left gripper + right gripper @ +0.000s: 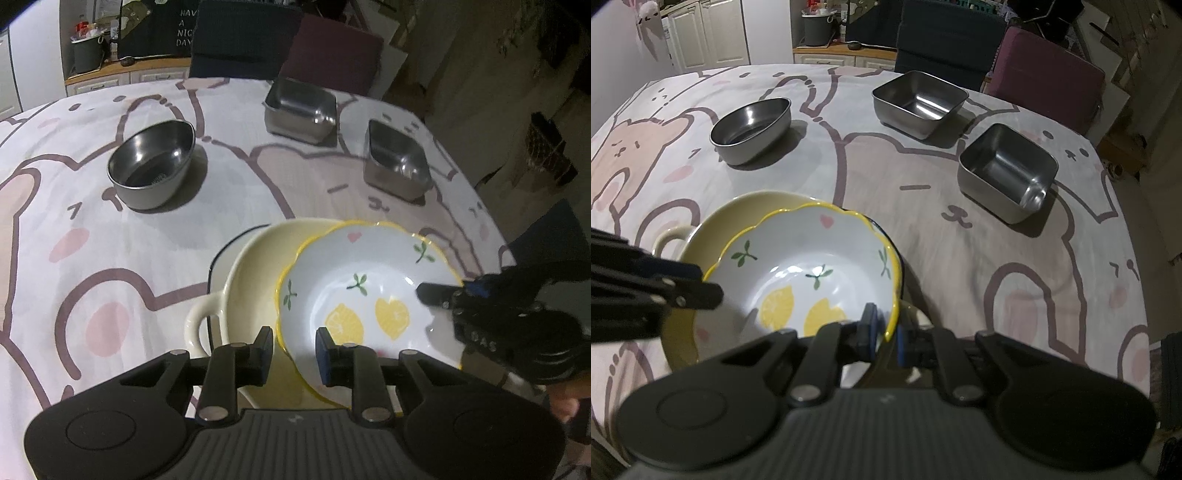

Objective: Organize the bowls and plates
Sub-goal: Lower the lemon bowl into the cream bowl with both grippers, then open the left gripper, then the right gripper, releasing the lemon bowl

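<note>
dishes spread over a covered table, two of them nested at the near edge.

the lemon bowl (798,280) sits tilted inside the handled dish (701,236), nearest the person; the right gripper (886,332) pinches its rim on the right side, the left gripper (293,350) is at its left rim. beyond, the oval steel bowl (750,125) lies left, the large steel tray (919,101) behind centre, the small steel tray (1008,171) right, all well apart on the tablecloth (1034,258).
</note>
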